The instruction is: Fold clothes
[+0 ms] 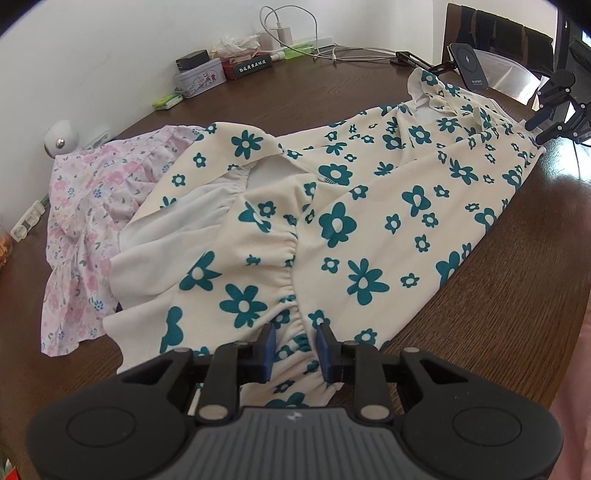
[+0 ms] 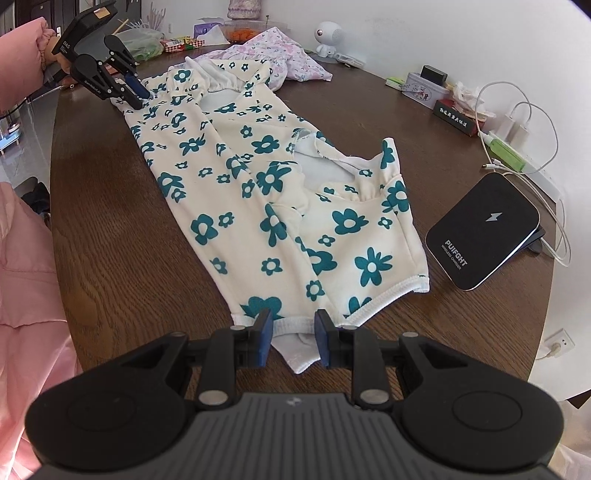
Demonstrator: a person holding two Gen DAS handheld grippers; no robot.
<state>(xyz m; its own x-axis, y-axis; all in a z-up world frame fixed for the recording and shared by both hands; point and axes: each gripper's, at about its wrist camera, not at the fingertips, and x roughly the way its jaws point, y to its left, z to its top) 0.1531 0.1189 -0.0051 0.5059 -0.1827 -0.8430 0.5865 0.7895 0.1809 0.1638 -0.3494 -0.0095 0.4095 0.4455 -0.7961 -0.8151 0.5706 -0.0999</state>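
A cream garment with teal flowers [image 1: 369, 221] [image 2: 258, 184] lies stretched lengthwise on the dark wooden table [image 1: 517, 295] [image 2: 122, 229], partly folded, with its white lining showing. In the left wrist view, my left gripper [image 1: 297, 347] is low at the garment's gathered end. It is open a little, with ruffled cloth between its fingers. It also shows in the right wrist view as the left gripper [image 2: 138, 94] at the far end. My right gripper [image 2: 293, 339] sits at the hemmed end, open, with a white hem corner lying between its fingers. The left wrist view shows this right gripper [image 1: 539, 127] at the far edge.
A pink floral garment [image 1: 85, 221] [image 2: 288, 55] lies bunched beside the cream one. A black wireless charger [image 2: 484, 229], a tin box [image 2: 424, 88], cables [image 2: 517, 122] and a small white gadget [image 2: 327, 35] stand along the wall side. A person's pink sleeve [image 2: 22, 62] and jacket [image 2: 26, 277] are at the left.
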